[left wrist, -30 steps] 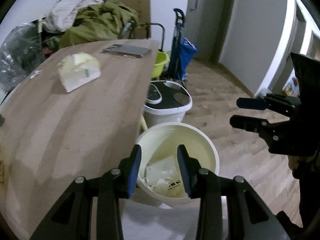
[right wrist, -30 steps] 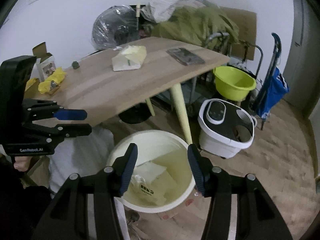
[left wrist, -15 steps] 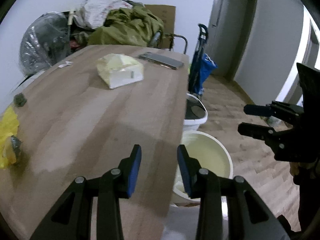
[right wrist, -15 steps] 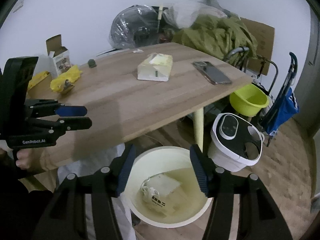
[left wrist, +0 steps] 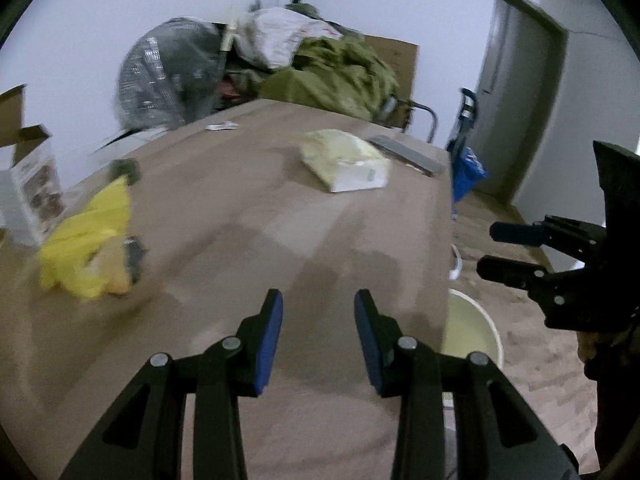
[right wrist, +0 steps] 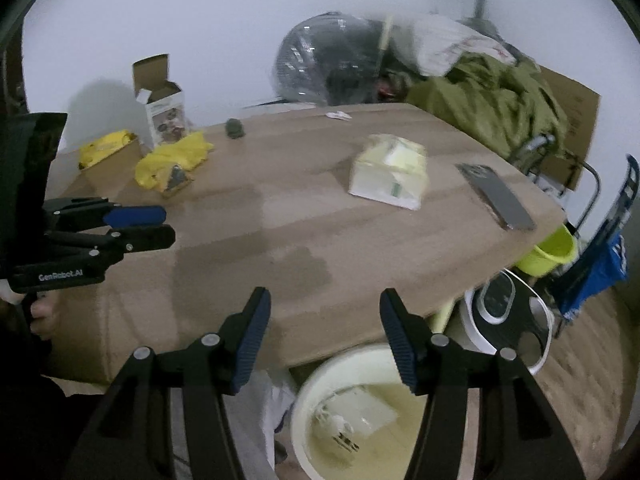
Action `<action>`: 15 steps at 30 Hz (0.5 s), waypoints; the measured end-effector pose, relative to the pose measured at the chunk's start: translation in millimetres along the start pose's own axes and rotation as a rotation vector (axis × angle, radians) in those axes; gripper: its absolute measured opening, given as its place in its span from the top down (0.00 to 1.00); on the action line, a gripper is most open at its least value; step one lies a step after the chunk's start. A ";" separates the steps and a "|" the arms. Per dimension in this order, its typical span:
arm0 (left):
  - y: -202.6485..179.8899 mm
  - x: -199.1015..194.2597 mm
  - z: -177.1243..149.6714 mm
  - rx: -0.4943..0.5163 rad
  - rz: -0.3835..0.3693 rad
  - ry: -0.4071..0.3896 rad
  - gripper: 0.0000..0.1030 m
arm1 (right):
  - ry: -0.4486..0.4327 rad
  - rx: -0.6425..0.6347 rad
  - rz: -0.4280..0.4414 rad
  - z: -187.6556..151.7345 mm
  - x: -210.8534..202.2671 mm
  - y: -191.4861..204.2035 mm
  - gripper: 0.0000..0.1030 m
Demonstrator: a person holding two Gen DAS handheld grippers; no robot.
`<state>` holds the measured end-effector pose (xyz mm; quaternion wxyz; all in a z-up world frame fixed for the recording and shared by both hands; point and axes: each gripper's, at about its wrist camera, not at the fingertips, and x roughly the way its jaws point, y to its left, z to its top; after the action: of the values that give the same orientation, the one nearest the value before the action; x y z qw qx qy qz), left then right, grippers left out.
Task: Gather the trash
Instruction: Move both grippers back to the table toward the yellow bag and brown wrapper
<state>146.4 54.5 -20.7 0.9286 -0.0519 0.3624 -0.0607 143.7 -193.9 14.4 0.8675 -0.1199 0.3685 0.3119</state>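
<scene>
Item: my left gripper (left wrist: 316,336), fingers apart and holding nothing, poised over the near part of the pale wooden counter (left wrist: 248,240). Item: my right gripper (right wrist: 324,336), fingers likewise apart and empty, over the counter's near right edge. Item: crumpled yellow plastic wrapper (left wrist: 86,248) with a dark scrap in its folds, lying far left on the counter; I judge this the next piece of trash. Item: cream round plastic bin (right wrist: 360,420) on the floor below the counter's near right edge, already holding white scraps. Item: soft pale-yellow tissue pack (right wrist: 390,176) at mid-counter and flat grey phone (right wrist: 494,196) to its right, neither taken as trash. Item: small dark lump (right wrist: 235,127) and white paper scrap (right wrist: 338,115) at the far edge, possibly trash. Handling note: I would send the left fingers out to the wrapper, close on its bunched middle so that the dark scrap comes along, and lift clear before swinging to the bin. Obscured: the left view is motion-blurred, so the dark scrap cannot be identified; the bin's contents are partly cut off behind my right fingers; the open cardboard box (right wrist: 164,100) at far left is cropped in the left view.
</scene>
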 end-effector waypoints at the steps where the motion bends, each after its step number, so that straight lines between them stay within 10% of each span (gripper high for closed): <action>1: 5.2 -2.0 -0.7 -0.010 0.012 -0.002 0.64 | -0.001 -0.008 0.011 3.4 3.7 3.3 0.47; 15: 92.2 -38.9 -14.8 -0.185 0.190 -0.038 0.64 | 0.002 -0.146 0.218 71.8 77.6 80.0 0.47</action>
<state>114.9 150.6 -18.6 0.9282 -0.1037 0.3519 0.0624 175.3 -65.2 10.9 0.8171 -0.1422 0.3565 0.4301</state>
